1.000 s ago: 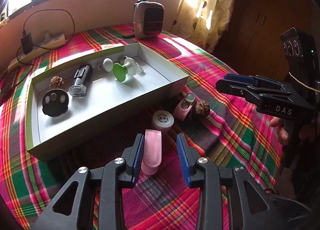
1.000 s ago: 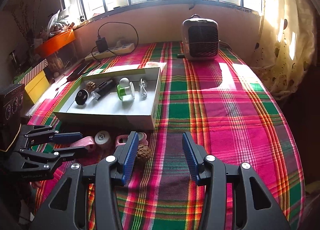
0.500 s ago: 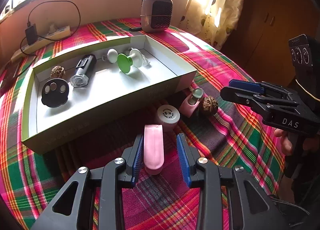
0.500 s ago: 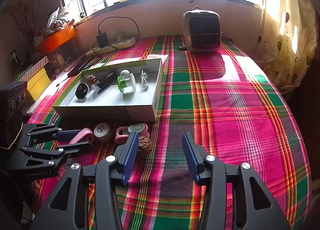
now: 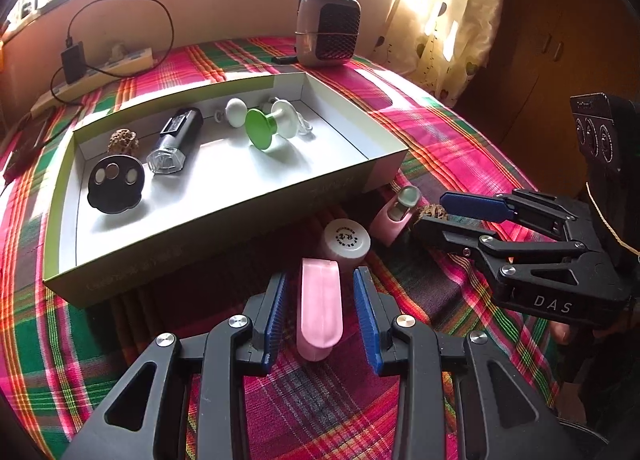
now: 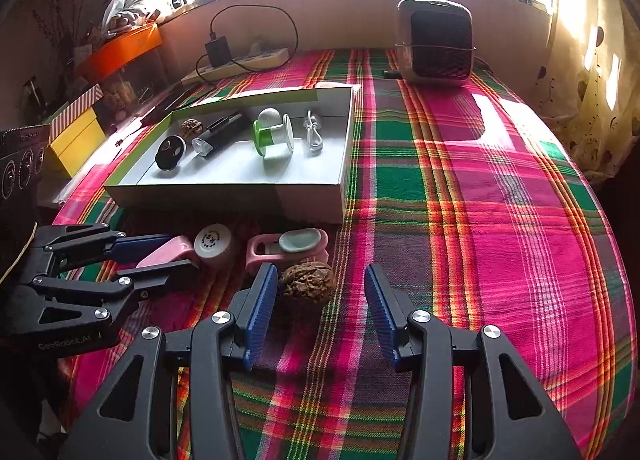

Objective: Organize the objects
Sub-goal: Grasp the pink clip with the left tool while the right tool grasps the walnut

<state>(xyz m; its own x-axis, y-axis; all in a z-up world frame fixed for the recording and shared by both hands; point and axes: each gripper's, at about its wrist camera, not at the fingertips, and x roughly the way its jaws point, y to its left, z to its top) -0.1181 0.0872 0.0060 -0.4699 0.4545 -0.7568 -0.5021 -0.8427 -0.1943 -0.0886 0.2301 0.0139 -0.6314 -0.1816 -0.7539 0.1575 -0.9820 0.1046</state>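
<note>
Pink oblong piece (image 5: 321, 304) lies flat on the plaid cloth (image 6: 500, 199), lengthwise between the blue pads of the left gripper (image 5: 320, 292); jaws stand apart with a gap each side, nothing gripped. Right gripper (image 6: 320, 292) also open, jaws wide, holding nothing; a brown walnut (image 6: 307, 282) sits on the cloth between its pads, just beside the left-hand one, contact not clear. Just past the pink piece, a small round pink jar with a white printed lid (image 5: 346, 240). Next to that, a pink holder with a pale green oval cap (image 6: 298, 246), right behind the walnut. All four lie in front of the shallow white box (image 5: 224, 215), outside it. Inside the box: black paw-shaped disc (image 5: 115, 183), second walnut (image 5: 123, 139), black flashlight-like cylinder (image 5: 173, 139), green-and-white spool-shaped thing (image 5: 266, 127), white round knob (image 5: 236, 111), white cable (image 6: 314, 131). Farther back, a small heater (image 6: 436, 47) and a power strip with black adapter (image 6: 240, 59) near the window wall. Orange and yellow boxes (image 6: 76, 131) off the cloth's left edge.
</note>
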